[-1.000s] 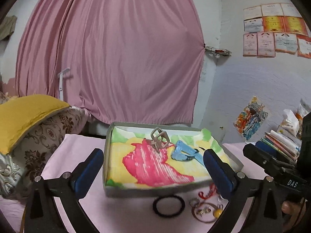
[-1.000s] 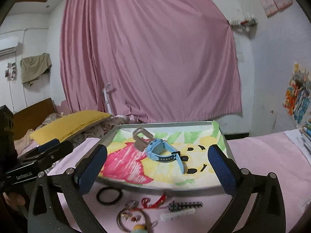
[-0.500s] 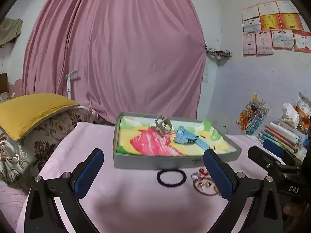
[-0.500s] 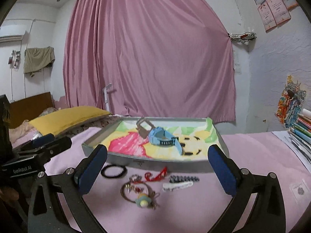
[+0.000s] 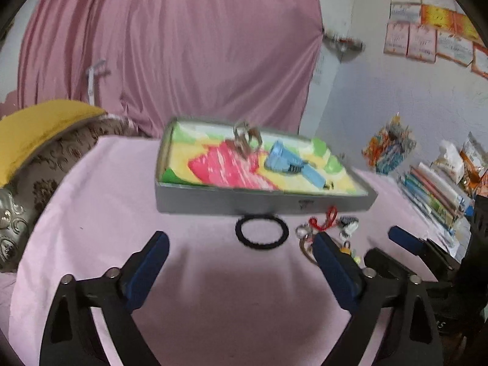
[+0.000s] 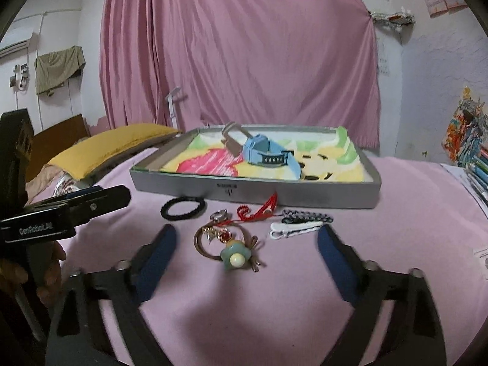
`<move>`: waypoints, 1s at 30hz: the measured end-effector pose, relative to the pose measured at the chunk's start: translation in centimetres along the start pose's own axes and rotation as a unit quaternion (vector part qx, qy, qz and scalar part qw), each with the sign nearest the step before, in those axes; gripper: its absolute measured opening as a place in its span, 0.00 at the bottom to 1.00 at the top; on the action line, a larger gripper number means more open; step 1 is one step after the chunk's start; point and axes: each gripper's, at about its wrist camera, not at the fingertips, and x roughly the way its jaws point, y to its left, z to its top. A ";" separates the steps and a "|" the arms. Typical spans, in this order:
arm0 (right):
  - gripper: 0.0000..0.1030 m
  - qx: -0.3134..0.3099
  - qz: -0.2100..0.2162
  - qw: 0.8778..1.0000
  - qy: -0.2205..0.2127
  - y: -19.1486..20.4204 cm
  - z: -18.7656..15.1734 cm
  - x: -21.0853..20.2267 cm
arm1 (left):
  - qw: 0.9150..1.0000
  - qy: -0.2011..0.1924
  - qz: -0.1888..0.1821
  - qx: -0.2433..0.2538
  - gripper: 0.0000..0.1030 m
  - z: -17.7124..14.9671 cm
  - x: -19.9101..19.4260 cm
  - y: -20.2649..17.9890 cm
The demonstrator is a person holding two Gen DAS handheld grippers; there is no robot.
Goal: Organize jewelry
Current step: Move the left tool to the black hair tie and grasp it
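A grey tray (image 5: 213,201) (image 6: 305,193) with a colourful lining holds a blue watch (image 5: 289,164) (image 6: 268,155) and a beige hair claw (image 5: 247,137) (image 6: 233,138). In front of it on the pink cloth lie a black hair ring (image 5: 261,233) (image 6: 183,208), a red cord (image 6: 259,212), a brown hair tie with a green flower (image 6: 235,254), a white clip (image 6: 294,230) and a dark beaded clip (image 6: 306,215). My left gripper (image 5: 241,262) is open and empty, just short of the black ring. My right gripper (image 6: 247,253) is open, its fingers either side of the flower tie.
A yellow pillow (image 5: 33,128) (image 6: 113,143) lies on the left. Books and packets (image 5: 436,189) are stacked at the right. A pink curtain (image 6: 238,48) hangs behind. The left gripper shows at the left of the right wrist view (image 6: 76,207).
Both grippers have pulled back from the tray and dropped lower toward the cloth. The loose jewelry in front of the tray now lies between and just ahead of the fingers.
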 end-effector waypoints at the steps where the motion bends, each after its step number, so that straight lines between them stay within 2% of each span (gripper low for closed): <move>1: 0.69 0.001 0.001 1.000 0.009 0.0 0.0 0.3 | 1.000 0.010 -0.007 0.000 0.82 0.1 0.4 0.0; 6: 0.45 0.015 0.017 0.999 0.044 -0.1 -0.3 1.5 | 0.998 0.067 -0.019 0.003 0.64 0.4 2.6 -0.7; 8: 0.40 0.023 0.023 0.998 0.055 -0.3 -0.5 2.0 | 0.996 0.085 -0.026 -0.005 0.61 0.6 3.5 -0.6; 16: 0.40 0.031 0.032 0.996 0.080 -0.2 -0.4 2.8 | 0.994 0.110 -0.021 -0.016 0.55 1.6 5.7 -0.9; 23: 0.40 0.026 0.033 0.993 0.112 0.4 -0.2 3.8 | 0.993 0.115 -0.007 -0.006 0.34 1.8 6.2 -1.3; 30: 0.34 0.028 0.028 0.992 0.115 0.3 -0.1 3.8 | 0.993 0.119 0.011 -0.004 0.11 1.8 6.4 -0.9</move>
